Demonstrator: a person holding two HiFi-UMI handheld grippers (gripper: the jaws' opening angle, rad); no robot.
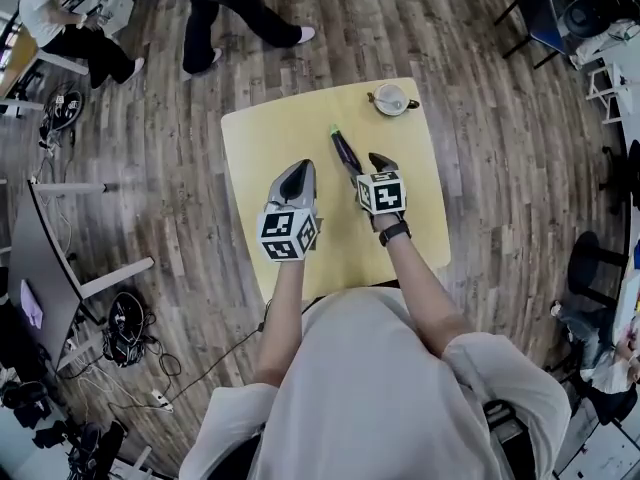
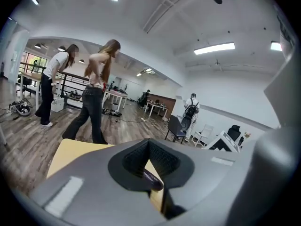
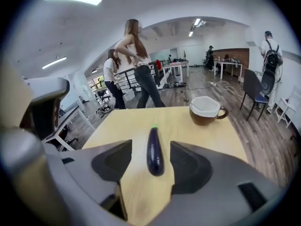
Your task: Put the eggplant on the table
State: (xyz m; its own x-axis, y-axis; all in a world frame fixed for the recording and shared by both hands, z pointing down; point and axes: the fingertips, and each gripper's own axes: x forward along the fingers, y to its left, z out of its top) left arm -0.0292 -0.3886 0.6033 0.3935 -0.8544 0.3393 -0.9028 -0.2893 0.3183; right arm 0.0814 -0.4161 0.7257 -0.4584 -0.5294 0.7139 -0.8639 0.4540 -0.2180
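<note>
**Step in hand:** Placement judged complete, release stage. The eggplant (image 1: 346, 154) lies flat on the yellow worktop (image 1: 270, 133), just above frame centre in the head view, green stem end toward the top of the frame. It is well apart from the cup (image 1: 390, 99) at the worktop's upper right.

**Tool state:** The right tool (image 3: 151, 146) stands with its jaws wide apart. The eggplant lies lengthwise in the gap, with bare worktop visible on either side of it and neither pad touching. The left tool (image 1: 299, 171) has its jaws together and carries nothing; a dark tip of the eggplant shows only through the slot beneath them.

**Next move:** It calls for drawing the right tool straight back and up along the eggplant's length, so that neither pad nudges or rolls it.

**Pose:** Both forearms reach forward from the body over the near half of the worktop. The right tool tilts steeply down at the eggplant's near end; the left sits lower left of it, nearer level.
</note>
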